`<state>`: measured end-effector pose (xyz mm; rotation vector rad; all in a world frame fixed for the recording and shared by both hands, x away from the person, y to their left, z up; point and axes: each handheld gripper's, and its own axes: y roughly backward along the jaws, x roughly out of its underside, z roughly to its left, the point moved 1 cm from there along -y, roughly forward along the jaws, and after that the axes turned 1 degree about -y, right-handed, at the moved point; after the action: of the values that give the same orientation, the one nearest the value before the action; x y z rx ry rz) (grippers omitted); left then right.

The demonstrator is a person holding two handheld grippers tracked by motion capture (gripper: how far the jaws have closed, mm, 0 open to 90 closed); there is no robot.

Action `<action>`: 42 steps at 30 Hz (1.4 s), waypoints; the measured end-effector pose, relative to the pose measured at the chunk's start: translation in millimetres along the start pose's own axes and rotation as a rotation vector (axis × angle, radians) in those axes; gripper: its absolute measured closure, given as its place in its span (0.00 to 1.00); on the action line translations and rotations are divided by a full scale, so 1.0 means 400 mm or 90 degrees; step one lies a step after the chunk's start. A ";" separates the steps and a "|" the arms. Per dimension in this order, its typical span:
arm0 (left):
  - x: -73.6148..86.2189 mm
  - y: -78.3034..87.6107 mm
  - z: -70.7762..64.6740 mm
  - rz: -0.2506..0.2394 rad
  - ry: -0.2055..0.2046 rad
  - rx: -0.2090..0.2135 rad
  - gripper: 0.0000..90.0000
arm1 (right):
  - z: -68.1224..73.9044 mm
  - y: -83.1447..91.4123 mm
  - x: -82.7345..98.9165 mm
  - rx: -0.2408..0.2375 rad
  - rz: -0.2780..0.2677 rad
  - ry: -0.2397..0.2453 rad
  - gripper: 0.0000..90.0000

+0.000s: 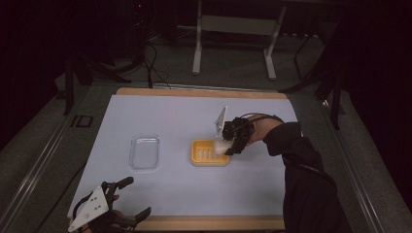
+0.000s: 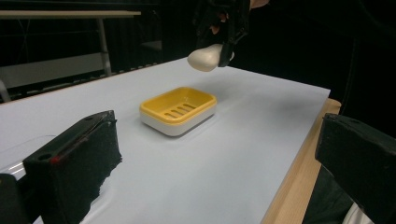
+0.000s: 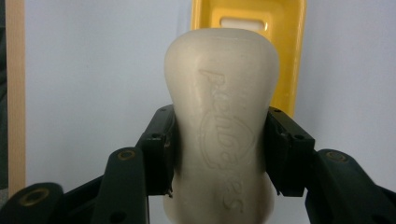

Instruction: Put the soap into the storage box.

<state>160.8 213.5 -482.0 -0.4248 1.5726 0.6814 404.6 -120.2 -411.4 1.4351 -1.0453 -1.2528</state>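
Right claw (image 1: 232,145) clamped on soap bar (image 1: 221,147), above yellow dish's (image 1: 203,158) right rim, open mat (image 1: 252,184) around.

On your worktop (image 1: 170,111) the soap dish (image 1: 210,152) sits near the middle, and the clear tray (image 1: 144,152) lies to its left, well apart from it. Your right gripper (image 1: 228,148) hangs over the dish's right end, and the bar of soap (image 1: 221,147) sits clamped between its jaws, above the dish and clear of it. Your left gripper (image 1: 127,199) rests at the worktop's near left corner, in front of the tray, with nothing between its spread jaws. Behind the worktop, a table frame (image 1: 235,29) stands on the floor.
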 end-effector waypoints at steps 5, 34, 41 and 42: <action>0.000 0.000 -0.001 -0.002 0.000 0.001 0.00 | -0.004 0.002 -0.023 -0.003 -0.028 0.011 0.55; 0.005 0.025 -0.008 -0.002 0.000 -0.015 0.00 | -0.054 -0.052 -0.054 -0.007 -0.126 0.011 0.55; 0.005 0.027 -0.008 -0.001 -0.002 -0.016 0.00 | -0.071 -0.086 -0.036 -0.011 -0.149 -0.004 0.55; 0.005 0.027 -0.009 0.000 -0.002 -0.017 0.00 | -0.073 -0.100 -0.032 -0.012 -0.153 0.000 0.55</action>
<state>151.1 219.6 -482.2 -0.4436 1.5625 0.7023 433.2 -96.2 -446.6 1.5813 -0.8779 -1.4284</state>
